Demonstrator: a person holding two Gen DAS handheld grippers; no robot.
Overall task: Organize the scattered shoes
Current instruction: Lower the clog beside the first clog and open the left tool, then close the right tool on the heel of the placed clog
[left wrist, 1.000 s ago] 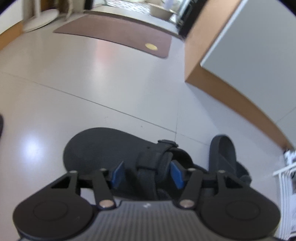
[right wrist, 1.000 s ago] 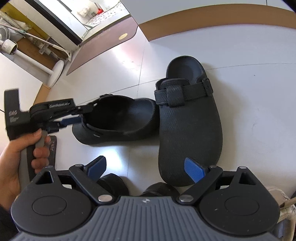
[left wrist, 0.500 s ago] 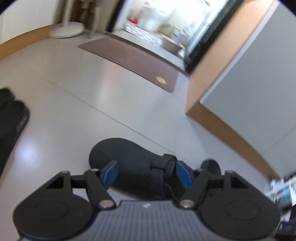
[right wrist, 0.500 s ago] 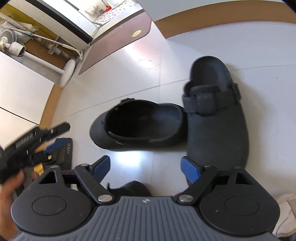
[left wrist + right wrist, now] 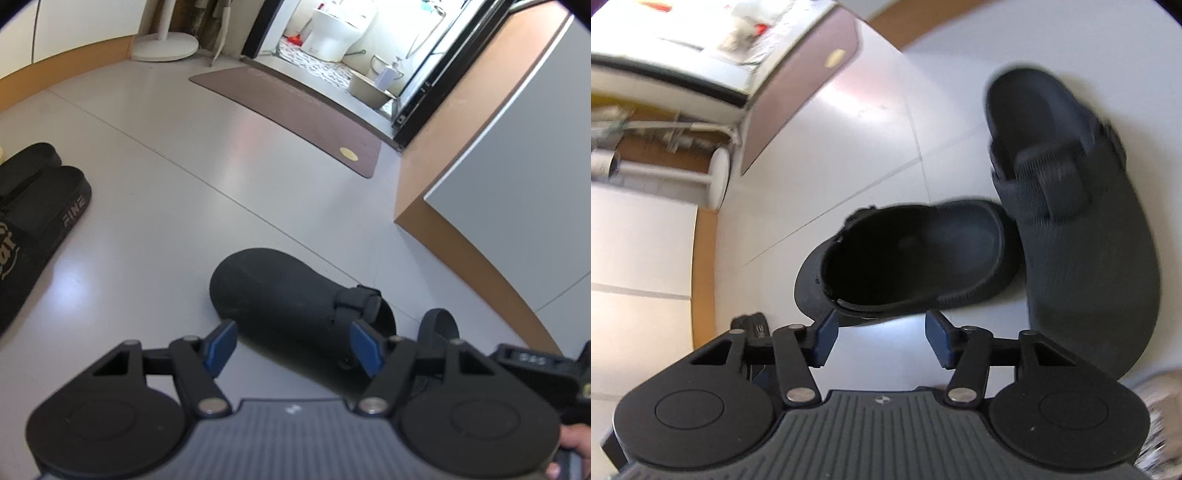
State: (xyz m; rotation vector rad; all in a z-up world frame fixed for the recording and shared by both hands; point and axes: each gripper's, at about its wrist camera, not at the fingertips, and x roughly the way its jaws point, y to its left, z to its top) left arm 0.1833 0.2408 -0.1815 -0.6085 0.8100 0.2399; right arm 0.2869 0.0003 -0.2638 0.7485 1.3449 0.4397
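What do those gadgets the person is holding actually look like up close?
Each hand-held gripper, left and right, is matte black plastic: a ribbed grey-black body, two round discs at the sides, angled link arms with silver pivot pins, and two fingers with blue pads. A small pale logo marks the body's top edge. No cables show.

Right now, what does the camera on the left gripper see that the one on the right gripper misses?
Only the left wrist view shows the pair of black slides lying side by side at the left, the bathroom doorway with a toilet, and the open left gripper over one clog.

Only the right wrist view shows the second clog upright, and the right gripper, its jaws closing on nothing.

Both show the clog lying on its side, the brown mat and the grey floor.
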